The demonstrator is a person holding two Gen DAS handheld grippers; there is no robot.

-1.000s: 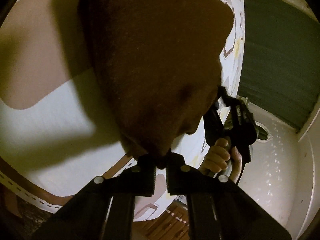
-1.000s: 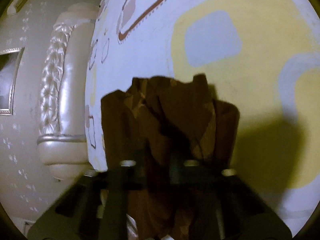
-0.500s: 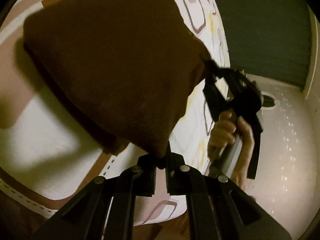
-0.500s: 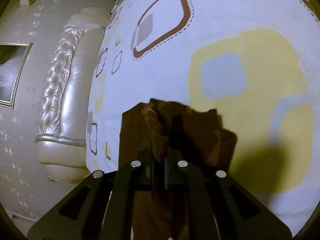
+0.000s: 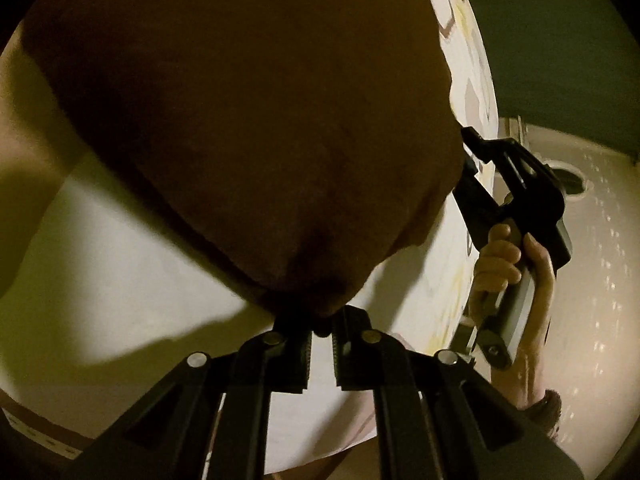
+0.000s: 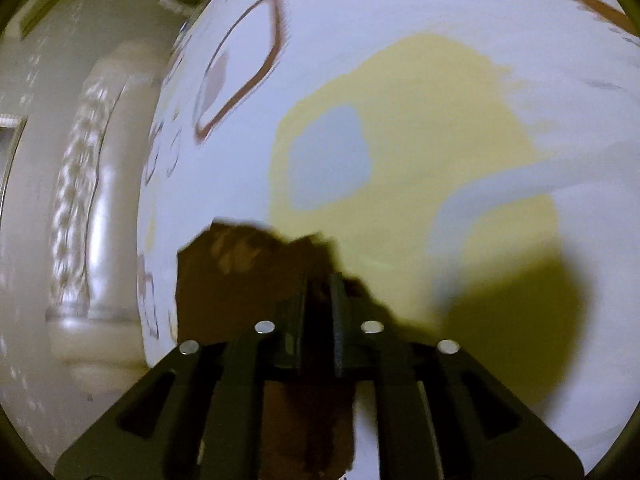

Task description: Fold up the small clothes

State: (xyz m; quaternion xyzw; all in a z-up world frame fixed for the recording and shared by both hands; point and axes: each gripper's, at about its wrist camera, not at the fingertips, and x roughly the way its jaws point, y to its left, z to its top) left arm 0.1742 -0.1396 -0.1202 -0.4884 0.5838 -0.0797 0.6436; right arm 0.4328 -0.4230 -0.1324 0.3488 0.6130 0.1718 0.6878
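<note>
A small brown garment [image 5: 248, 120] hangs stretched above the patterned bedsheet [image 5: 120, 272]. My left gripper [image 5: 321, 322] is shut on its near corner. My right gripper [image 5: 466, 148] shows at the right of the left wrist view, held by a hand [image 5: 500, 256], pinching the garment's other corner. In the right wrist view the right gripper [image 6: 320, 288] is shut on the brown garment [image 6: 232, 280], which bunches ahead of the fingers and hangs below them. The garment hides much of the sheet in the left wrist view.
The bedsheet [image 6: 420, 128] is white with yellow, grey and brown rounded shapes. A padded cream headboard [image 6: 92, 208] stands at the left of the right wrist view. A dark green wall [image 5: 560, 40] and a pale wall [image 5: 592, 280] lie beyond the bed's edge.
Both grippers have drawn the garment out wider and closer to the left camera, where it now fills most of the view. The right gripper has swung, blurring its view.
</note>
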